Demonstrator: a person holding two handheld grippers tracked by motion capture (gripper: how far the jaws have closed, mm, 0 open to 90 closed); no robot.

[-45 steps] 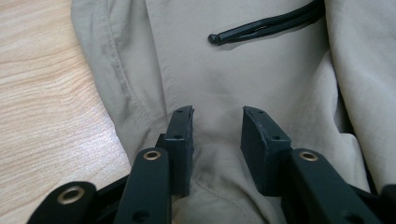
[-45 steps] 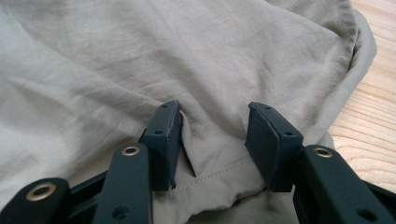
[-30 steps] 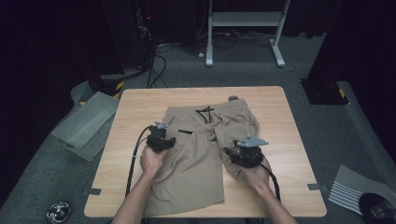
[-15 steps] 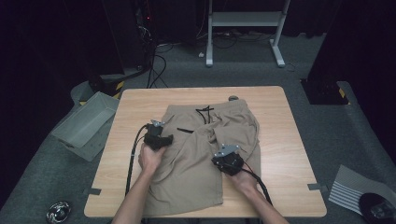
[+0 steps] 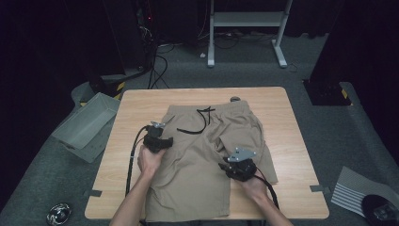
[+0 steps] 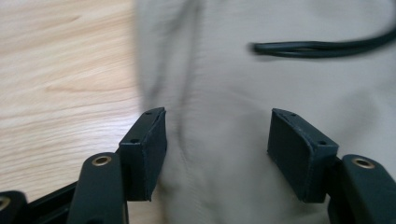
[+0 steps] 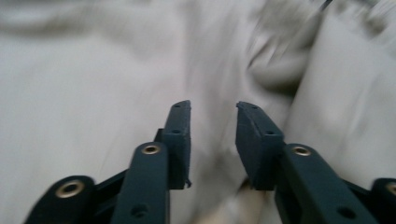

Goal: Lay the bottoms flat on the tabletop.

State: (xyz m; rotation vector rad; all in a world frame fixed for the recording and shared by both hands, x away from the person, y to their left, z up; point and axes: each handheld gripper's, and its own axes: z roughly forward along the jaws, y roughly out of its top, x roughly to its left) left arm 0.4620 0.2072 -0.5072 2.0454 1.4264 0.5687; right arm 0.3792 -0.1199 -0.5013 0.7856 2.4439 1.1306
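Khaki shorts point(image 5: 197, 160) lie flat on the wooden table point(image 5: 291, 141), with a black drawstring point(image 5: 200, 123) curled near the waistband. My left gripper point(image 5: 159, 134) hovers over the shorts' left edge. In the left gripper view its jaws point(image 6: 217, 135) have just been opening and stand wide apart over the cloth's edge, pressing on nothing, with the drawstring point(image 6: 322, 46) beyond. My right gripper point(image 5: 231, 165) is over the shorts' right leg. Its jaws point(image 7: 213, 126) have just been opening too; blurred folds of the shorts point(image 7: 93, 84) lie under them, and the pads grip nothing.
A grey bin point(image 5: 84, 125) sits on the floor left of the table. A metal stand point(image 5: 244, 28) and cables are behind it. A striped mat point(image 5: 355, 190) lies on the floor at the right. A small dark object point(image 5: 234, 99) rests at the table's far edge.
My right gripper has moved left and nearer the person, onto the shorts' right leg. The left gripper has stayed about where it was.
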